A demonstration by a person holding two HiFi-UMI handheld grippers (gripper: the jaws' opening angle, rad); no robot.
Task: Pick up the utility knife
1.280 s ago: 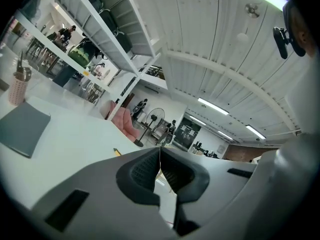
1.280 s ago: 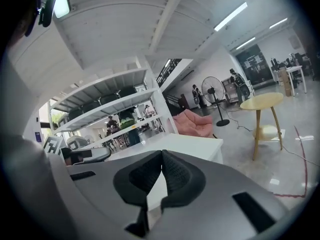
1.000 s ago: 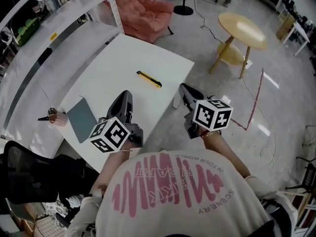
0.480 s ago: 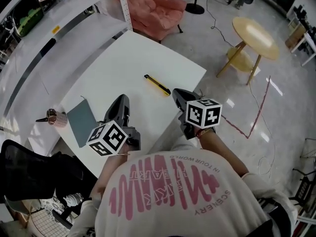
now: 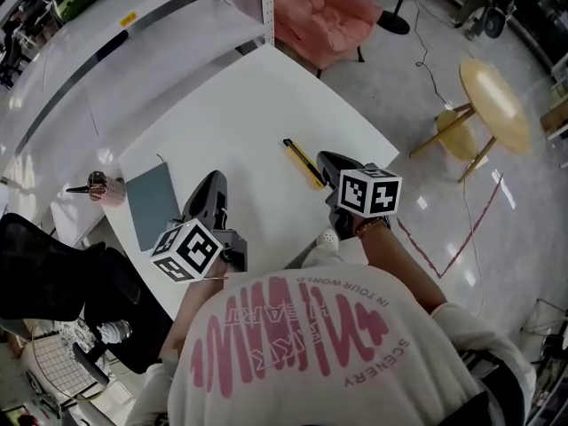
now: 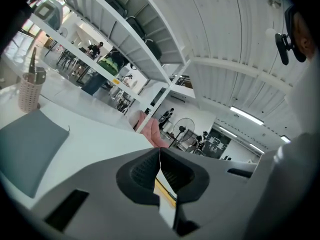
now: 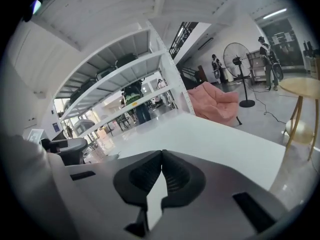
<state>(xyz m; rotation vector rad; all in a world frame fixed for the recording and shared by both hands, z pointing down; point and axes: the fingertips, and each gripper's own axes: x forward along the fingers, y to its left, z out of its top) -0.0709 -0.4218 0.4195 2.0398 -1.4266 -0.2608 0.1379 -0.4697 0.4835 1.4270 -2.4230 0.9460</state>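
Note:
The utility knife (image 5: 303,162), yellow with a black strip, lies flat on the white table (image 5: 240,105) near its right edge. My right gripper (image 5: 327,158) is shut and empty, with its tips just right of the knife's near end. The right gripper view shows its jaws (image 7: 161,153) meeting over bare tabletop, and the knife is not in that view. My left gripper (image 5: 216,180) hovers over the table's near part, left of the knife, shut with nothing held. Through the slit below its closed tips (image 6: 160,151) a piece of the yellow knife (image 6: 165,189) shows.
A grey notebook (image 5: 153,204) lies at the table's near left, and a pink cup (image 5: 108,187) with a tool in it stands beside it. White shelving (image 5: 133,51) runs along the far left. A black chair (image 5: 53,273) is at the near left, a pink beanbag (image 5: 319,11) and a round wooden table (image 5: 497,105) beyond.
Both grippers have moved forward over the table. The right one went from off the table's edge to just beside the knife. Both stayed shut.

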